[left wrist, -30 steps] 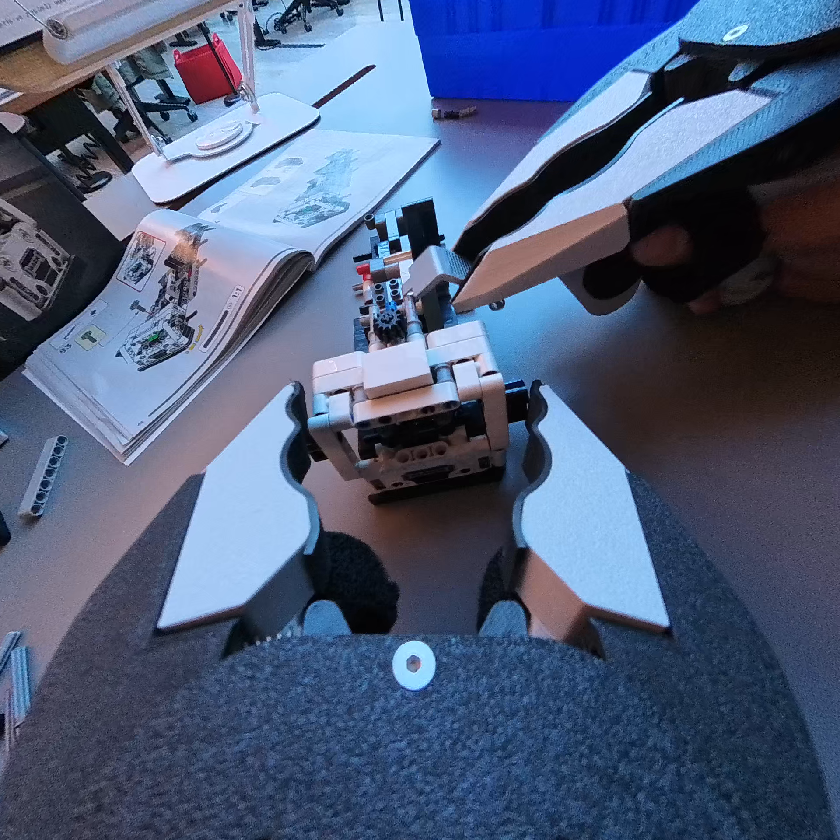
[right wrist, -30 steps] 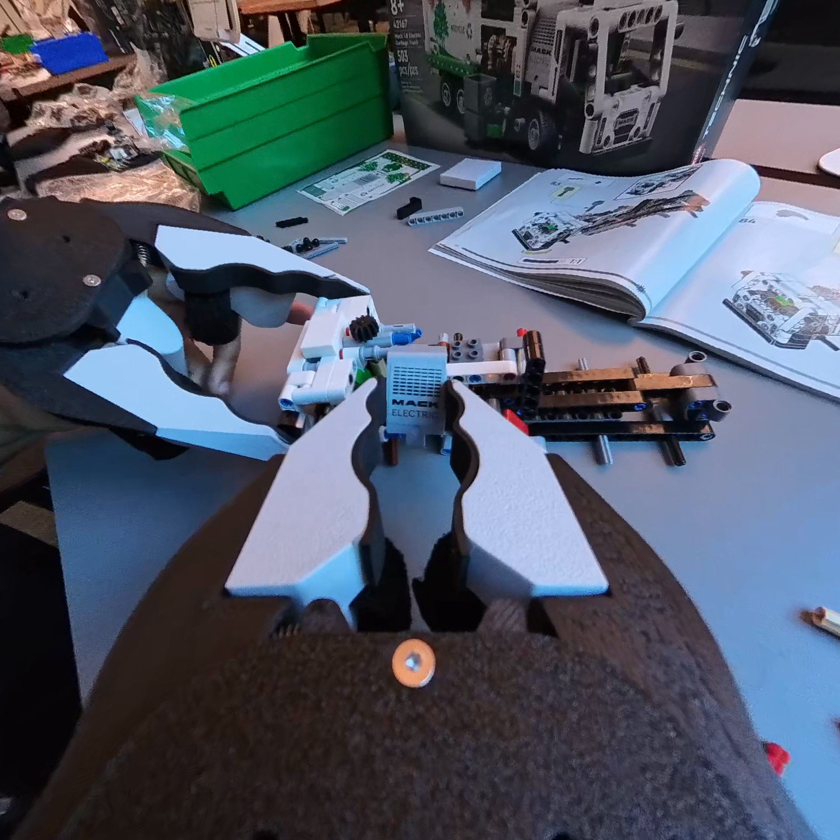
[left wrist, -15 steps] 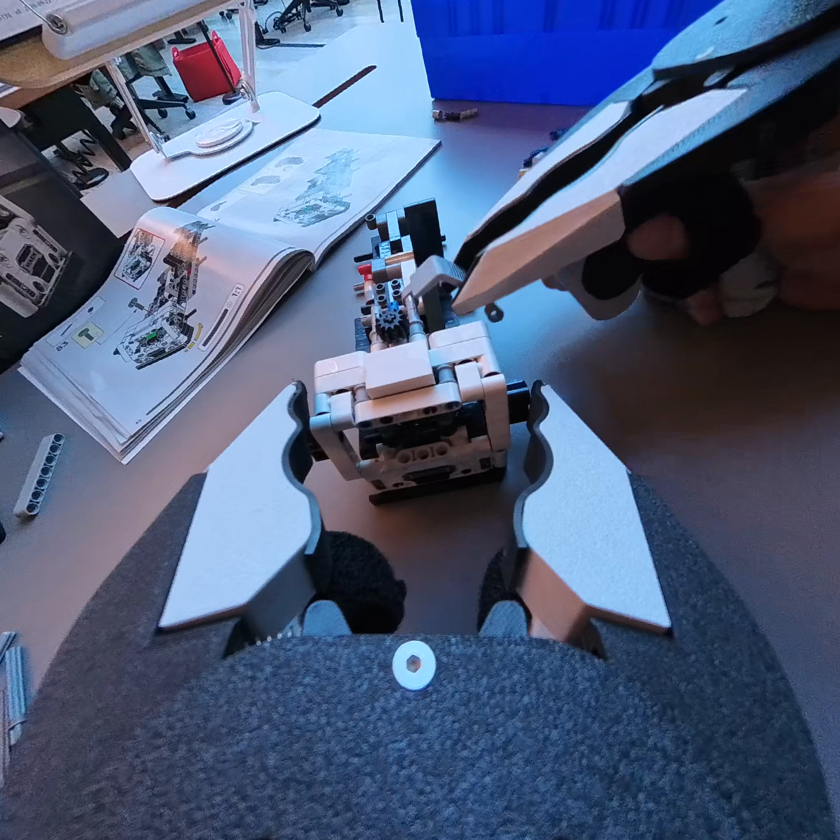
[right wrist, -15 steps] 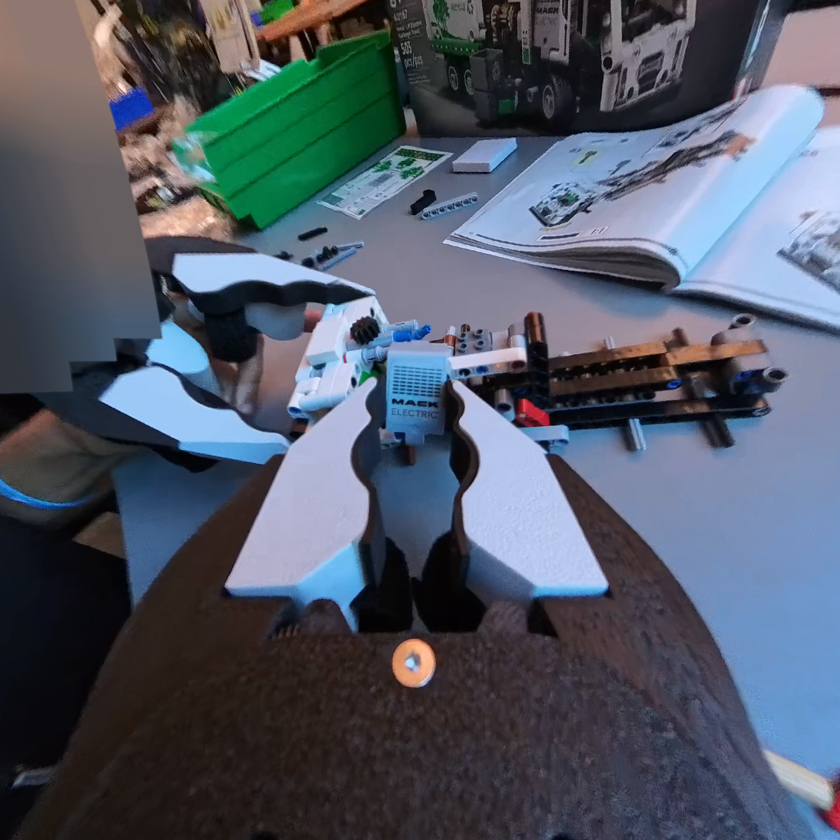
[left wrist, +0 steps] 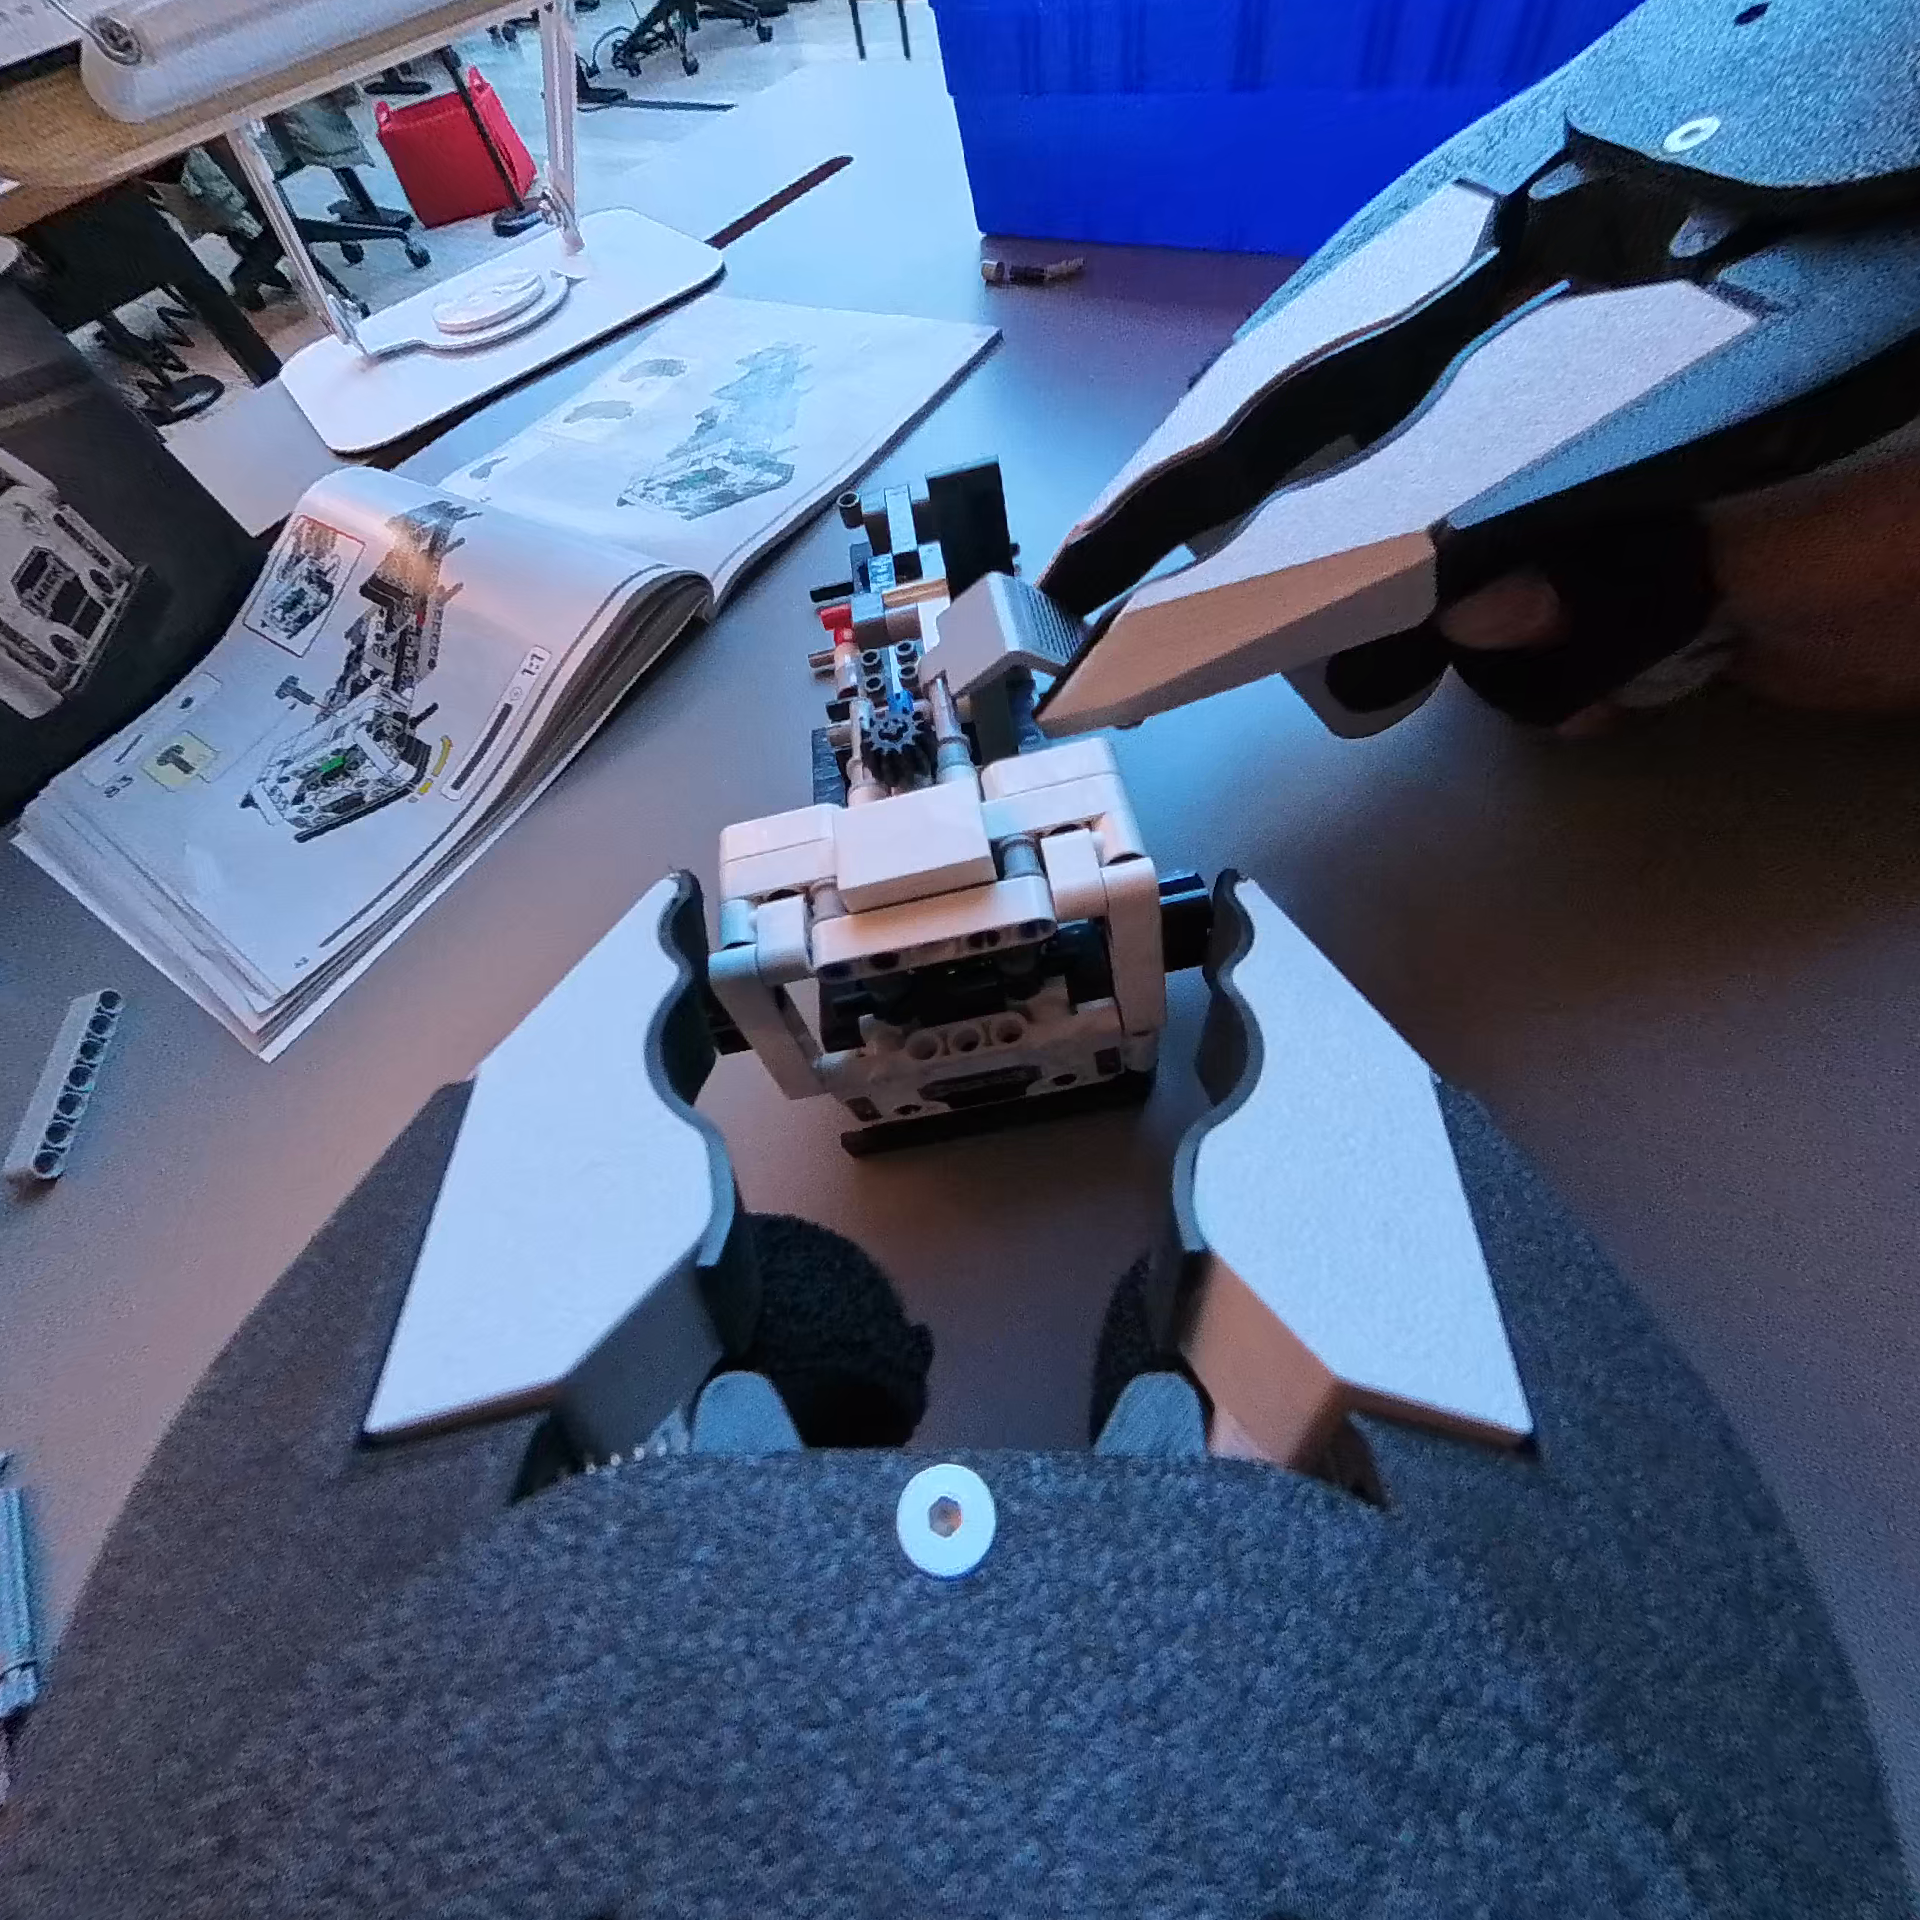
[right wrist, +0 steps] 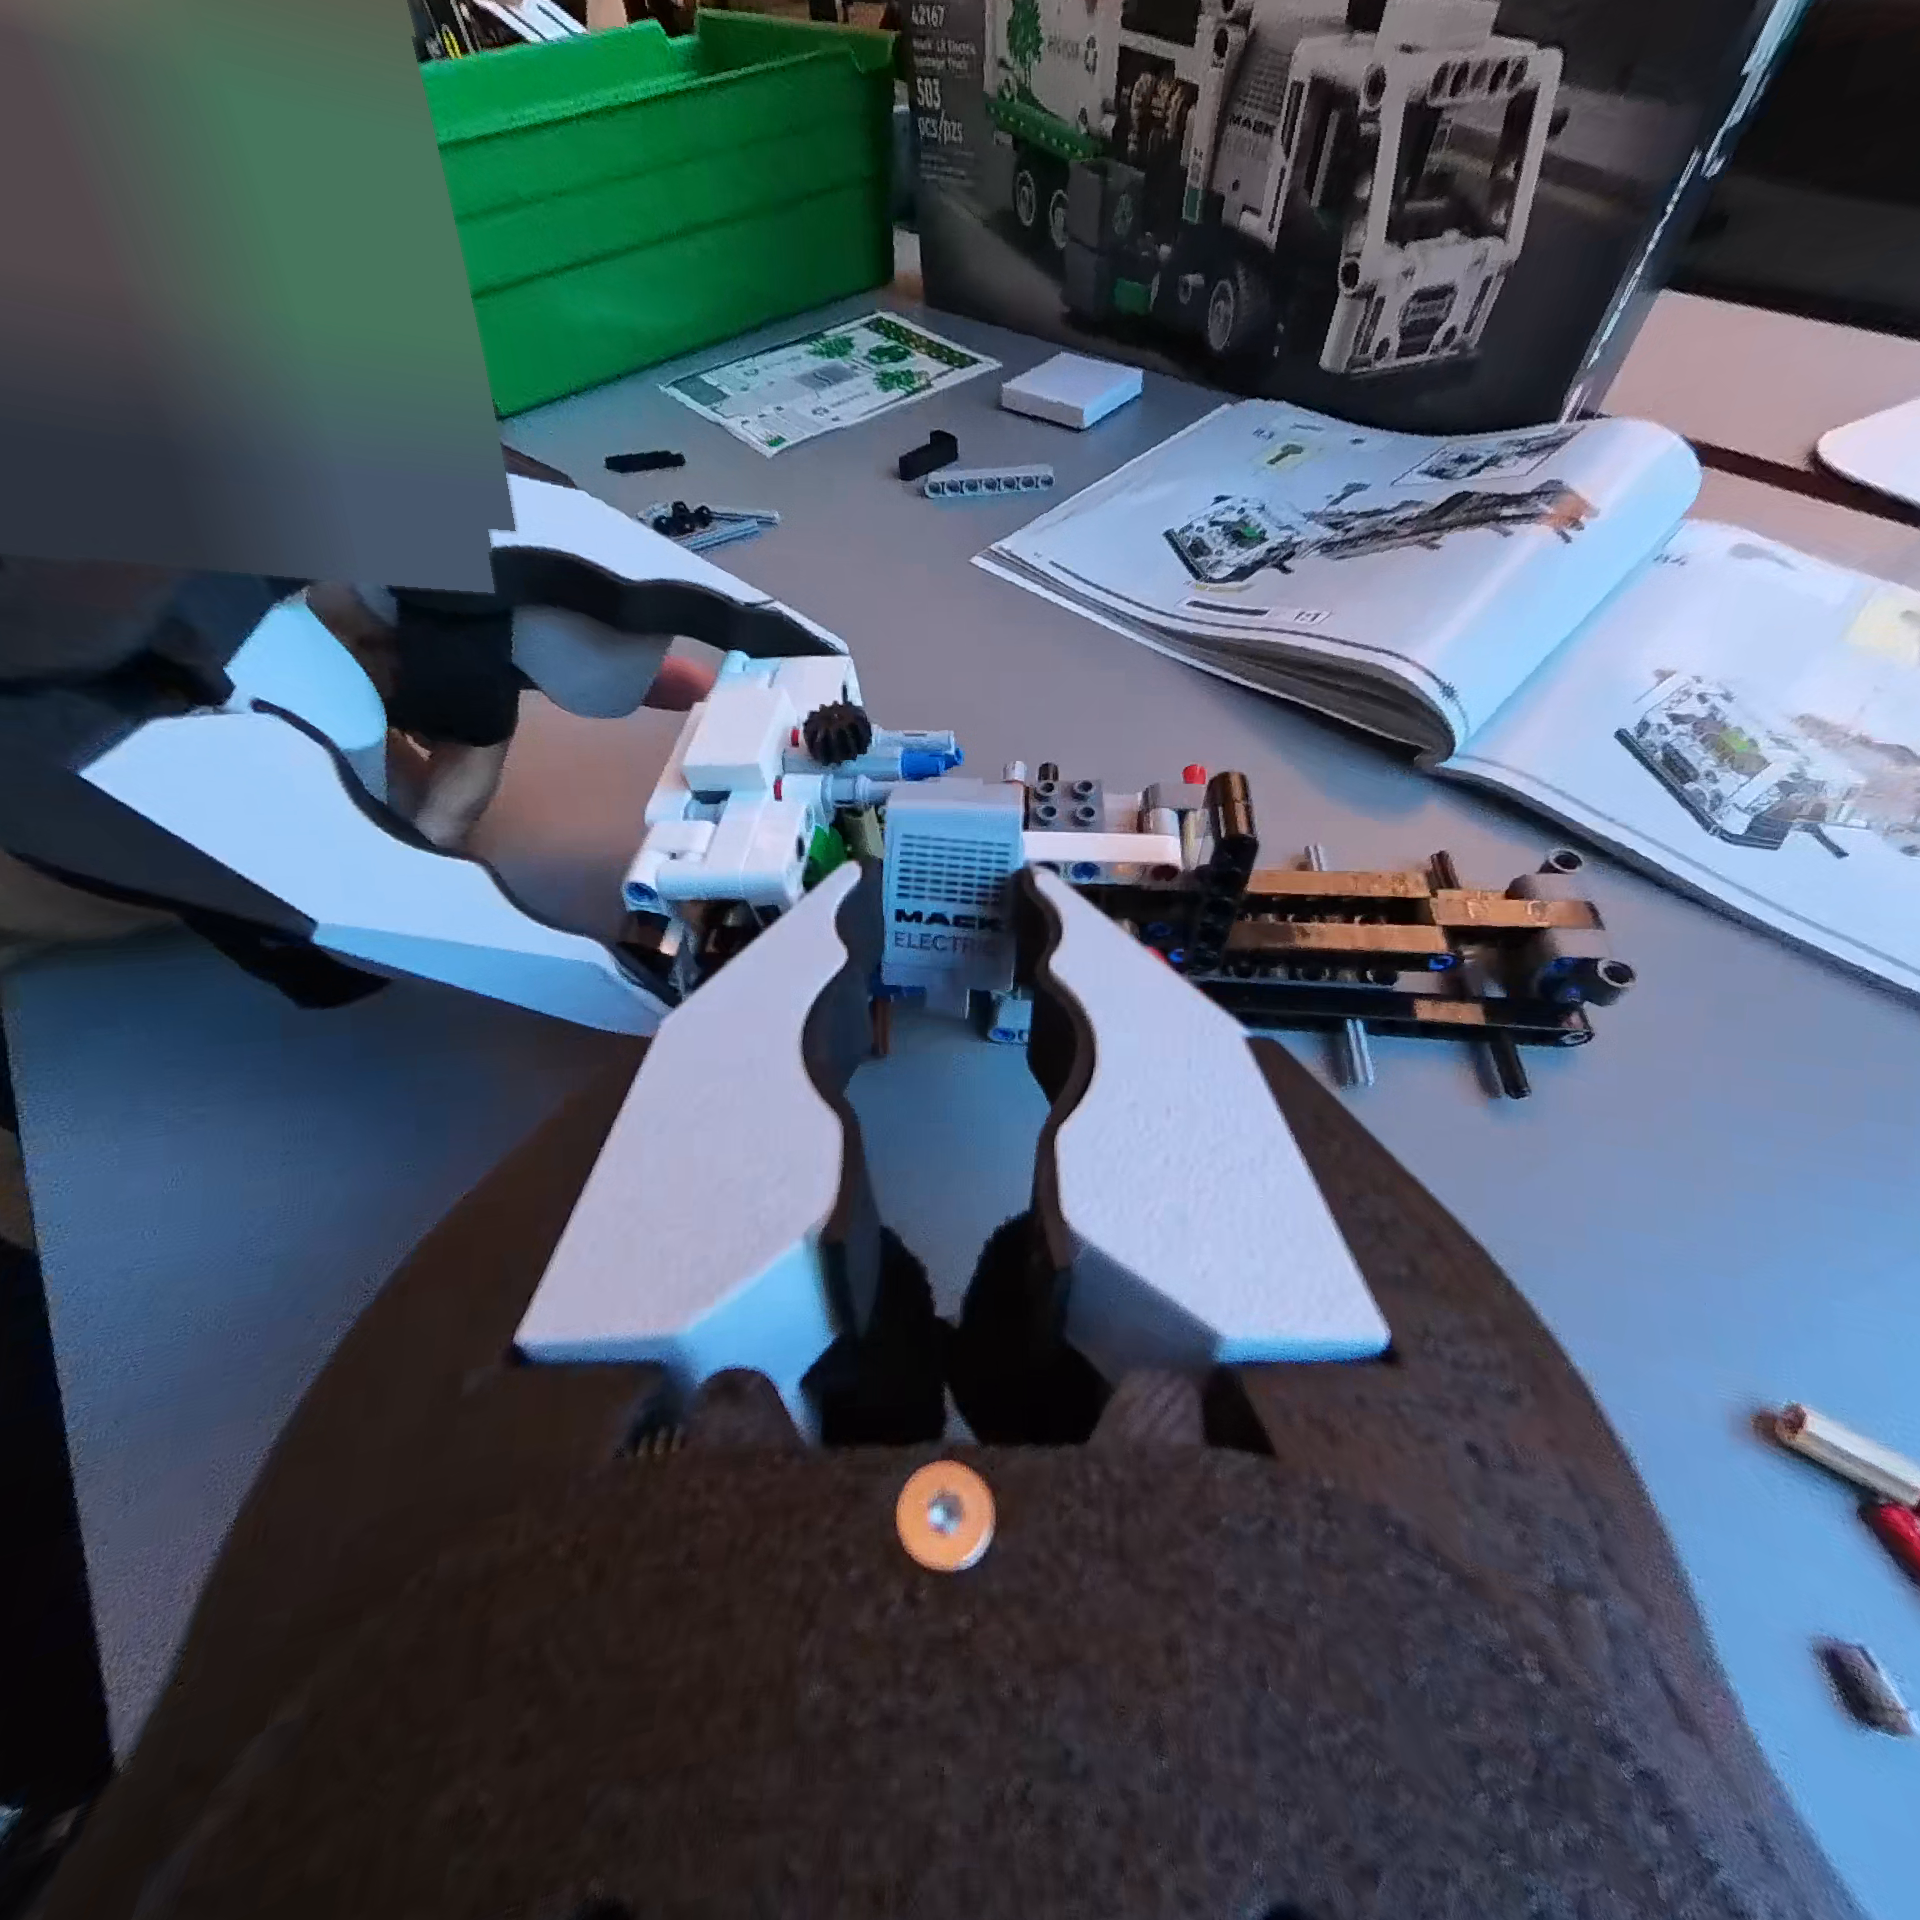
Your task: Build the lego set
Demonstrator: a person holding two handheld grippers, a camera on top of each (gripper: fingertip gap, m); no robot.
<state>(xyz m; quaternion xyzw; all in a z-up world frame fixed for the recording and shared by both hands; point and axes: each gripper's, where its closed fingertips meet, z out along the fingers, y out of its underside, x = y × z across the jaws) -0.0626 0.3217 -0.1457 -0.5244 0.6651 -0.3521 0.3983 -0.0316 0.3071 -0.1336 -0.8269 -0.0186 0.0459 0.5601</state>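
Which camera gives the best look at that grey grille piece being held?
The right wrist view: the grille piece faces the camera, its printed front plain between the right gripper fingertips. The left wrist view shows only its top and one edge, from behind the white cab.

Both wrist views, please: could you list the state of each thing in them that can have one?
left gripper: shut on the front of the truck chassis, one finger on each side.
right gripper: shut on the grey grille panel.
grey grille panel: upright against the chassis side.
truck chassis: part-built, resting on the table.
instruction booklet: lying open.
green bin: open-topped; contents hidden.
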